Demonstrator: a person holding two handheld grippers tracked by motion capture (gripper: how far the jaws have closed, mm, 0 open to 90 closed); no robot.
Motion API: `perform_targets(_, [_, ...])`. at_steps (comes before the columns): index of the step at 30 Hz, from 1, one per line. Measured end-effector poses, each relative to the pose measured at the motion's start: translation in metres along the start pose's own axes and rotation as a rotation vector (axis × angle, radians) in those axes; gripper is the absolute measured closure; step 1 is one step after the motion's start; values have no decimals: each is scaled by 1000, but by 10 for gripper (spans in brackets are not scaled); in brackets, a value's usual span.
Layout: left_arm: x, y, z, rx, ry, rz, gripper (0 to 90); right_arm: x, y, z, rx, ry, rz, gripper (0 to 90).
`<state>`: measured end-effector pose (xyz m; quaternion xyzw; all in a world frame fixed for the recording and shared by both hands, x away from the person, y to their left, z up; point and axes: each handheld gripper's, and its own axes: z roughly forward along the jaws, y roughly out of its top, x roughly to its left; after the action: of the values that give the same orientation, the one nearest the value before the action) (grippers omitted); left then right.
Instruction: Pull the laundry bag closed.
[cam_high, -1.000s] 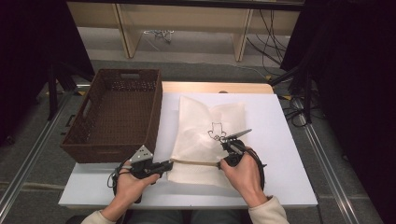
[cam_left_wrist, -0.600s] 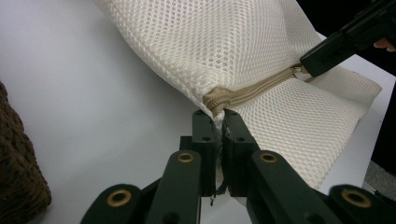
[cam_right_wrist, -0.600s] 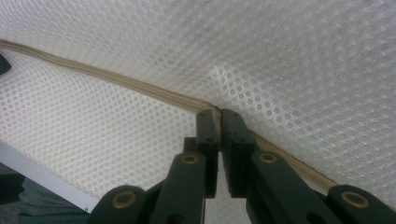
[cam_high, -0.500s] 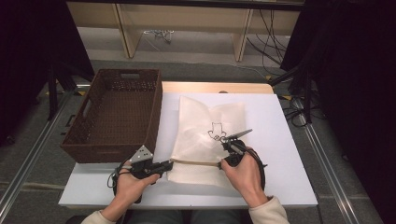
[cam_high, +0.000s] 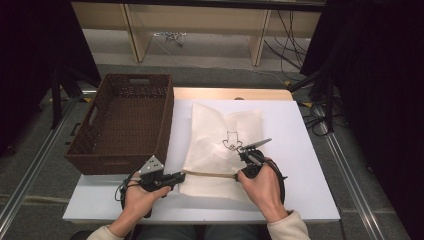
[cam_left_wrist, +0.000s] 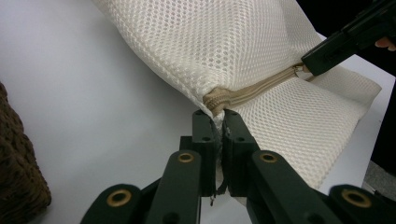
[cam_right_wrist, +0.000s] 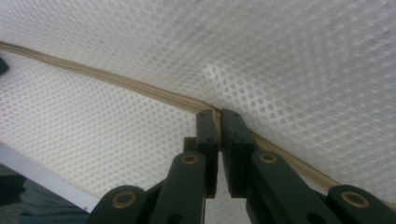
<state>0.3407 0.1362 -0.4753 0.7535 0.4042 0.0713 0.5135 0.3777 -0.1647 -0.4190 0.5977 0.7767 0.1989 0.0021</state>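
Claws both clamped: my left claw (cam_left_wrist: 219, 122) pins the zipper's end at the corner of the mesh bag (cam_high: 220, 145) on the bench (cam_high: 300, 150), my right claw (cam_right_wrist: 218, 116) pinches its pull, so next I draw it steadily along.

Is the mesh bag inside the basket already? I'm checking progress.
No, the mesh bag lies flat on the white table, beside the brown basket, not in it.
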Motion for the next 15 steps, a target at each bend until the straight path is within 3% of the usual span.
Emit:
perform_targets(6, [0,0,0,-5,-8,15,850,1,-1,-2,15,5,28,876])
perform_targets(7, [0,0,0,-6,-7,14,850,-2,0,-1,-3,12,-21,876])
perform_targets(10, [1,0,0,-2,-8,12,850,0,-1,-2,6,-2,25,876])
perform_targets(15, [0,0,-1,1,-1,14,850,-1,-1,-2,15,7,10,876])
